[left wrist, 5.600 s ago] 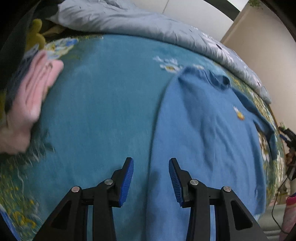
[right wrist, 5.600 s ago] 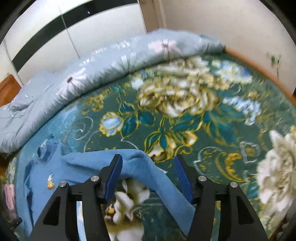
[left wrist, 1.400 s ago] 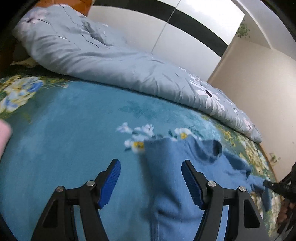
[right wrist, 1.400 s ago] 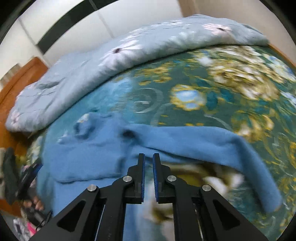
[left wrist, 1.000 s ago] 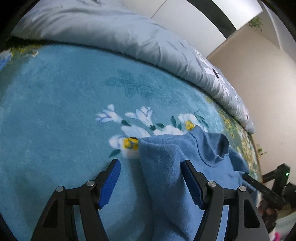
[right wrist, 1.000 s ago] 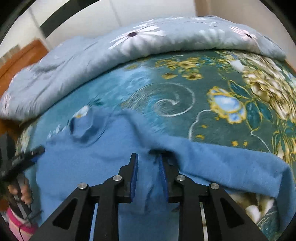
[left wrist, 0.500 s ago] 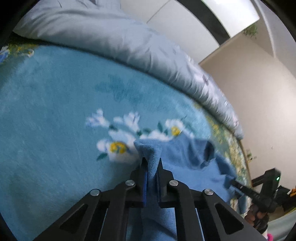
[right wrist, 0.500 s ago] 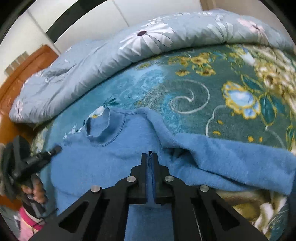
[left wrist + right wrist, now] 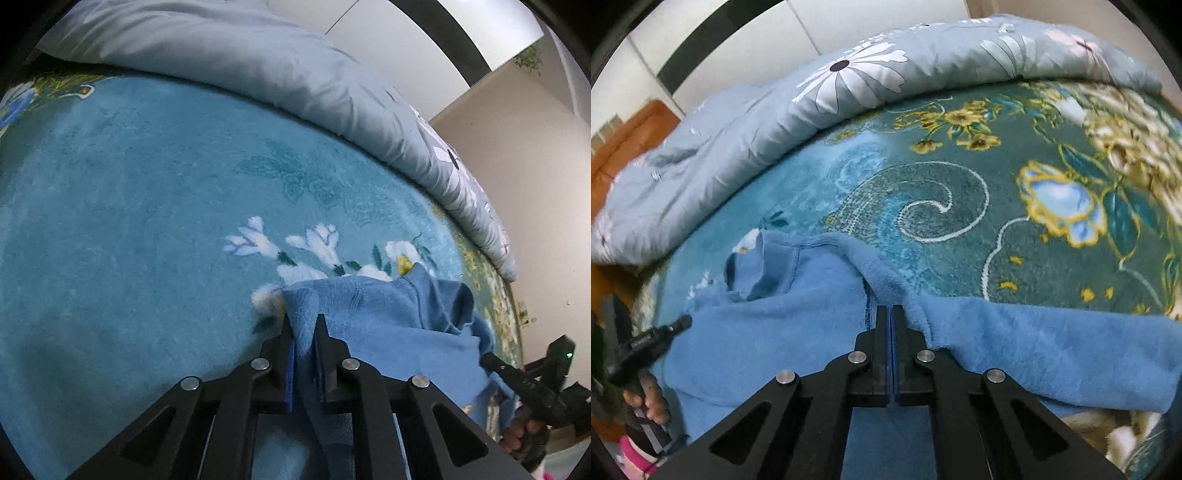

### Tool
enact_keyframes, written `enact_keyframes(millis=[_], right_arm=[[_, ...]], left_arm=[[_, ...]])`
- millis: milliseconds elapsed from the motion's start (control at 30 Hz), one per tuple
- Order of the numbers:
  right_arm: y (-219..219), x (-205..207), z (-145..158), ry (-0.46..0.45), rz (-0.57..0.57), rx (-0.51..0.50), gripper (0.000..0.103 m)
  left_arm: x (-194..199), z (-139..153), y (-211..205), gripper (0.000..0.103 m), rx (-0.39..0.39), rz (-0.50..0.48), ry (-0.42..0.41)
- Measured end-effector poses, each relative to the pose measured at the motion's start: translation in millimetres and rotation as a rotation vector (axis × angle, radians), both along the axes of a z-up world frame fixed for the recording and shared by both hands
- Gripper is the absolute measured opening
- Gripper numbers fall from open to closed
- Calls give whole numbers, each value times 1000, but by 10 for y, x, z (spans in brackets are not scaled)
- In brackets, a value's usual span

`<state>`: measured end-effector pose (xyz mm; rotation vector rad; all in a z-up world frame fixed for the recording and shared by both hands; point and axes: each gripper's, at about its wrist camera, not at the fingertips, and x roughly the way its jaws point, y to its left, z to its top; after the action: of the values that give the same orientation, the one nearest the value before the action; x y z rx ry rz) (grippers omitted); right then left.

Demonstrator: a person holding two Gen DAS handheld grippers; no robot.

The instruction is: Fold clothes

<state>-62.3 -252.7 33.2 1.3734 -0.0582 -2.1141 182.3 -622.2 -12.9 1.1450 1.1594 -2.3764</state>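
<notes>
A blue fleece sweater (image 9: 384, 314) lies on the floral bed blanket, also shown in the right wrist view (image 9: 783, 328). My left gripper (image 9: 303, 321) is shut on the sweater's left shoulder corner, and fabric bulges between the jaws. My right gripper (image 9: 890, 312) is shut on the sweater at the right shoulder, where the sleeve (image 9: 1052, 343) runs off to the right. The collar (image 9: 753, 266) lies between the two grips. The other gripper shows at the edge of each view: the right one (image 9: 532, 384), the left one (image 9: 646, 343).
A rolled light-blue quilt with daisy print (image 9: 849, 74) lies along the far side of the bed (image 9: 258, 62). The teal floral blanket (image 9: 129, 221) covers the bed. A wooden headboard (image 9: 624, 140) stands at the left. Walls and wardrobe doors stand behind.
Both grippers went from open to shut on the sweater's shoulders within the last second. The left one now lifts its corner slightly, and the fabric bunches near the collar.
</notes>
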Motion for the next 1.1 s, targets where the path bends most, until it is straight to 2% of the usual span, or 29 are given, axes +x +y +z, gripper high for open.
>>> enact_keyframes(millis=[67, 133, 167, 300, 367, 433, 467, 600, 700, 800, 933, 1033, 1100], right_arm=[[88, 52, 73, 9, -1, -31, 0], [210, 109, 148, 18, -4, -59, 0], [264, 132, 174, 24, -6, -61, 0], [271, 232, 203, 17, 24, -63, 1], [187, 301, 216, 13, 54, -73, 1], [71, 387, 227, 10, 86, -83, 1], [1, 430, 229, 7, 103, -88, 1], [-327, 572, 137, -9, 172, -84, 1], [-421, 614, -6, -22, 187, -22, 1], [-358, 577, -127, -53, 159, -8, 1], [-227, 503, -144, -117, 118, -76, 1], [-36, 535, 49, -78, 118, -109, 1], [213, 578, 176, -45, 108, -121, 1]], left_arm=[[102, 134, 55, 16, -37, 18, 4], [203, 285, 160, 25, -99, 25, 29], [232, 358, 248, 31, -117, 9, 54], [226, 567, 683, 32, -156, -113, 148], [188, 586, 823, 32, -144, -179, 152], [149, 549, 895, 32, -152, -201, 119], [136, 519, 910, 32, -158, -197, 101], [220, 349, 880, 32, -101, -179, 51], [347, 189, 884, 32, -85, -174, -13], [462, 134, 901, 32, -66, -174, -1], [498, 179, 920, 32, -54, -163, 26], [578, 319, 954, 33, -60, -160, 67], [710, 376, 986, 40, -63, -150, 83]])
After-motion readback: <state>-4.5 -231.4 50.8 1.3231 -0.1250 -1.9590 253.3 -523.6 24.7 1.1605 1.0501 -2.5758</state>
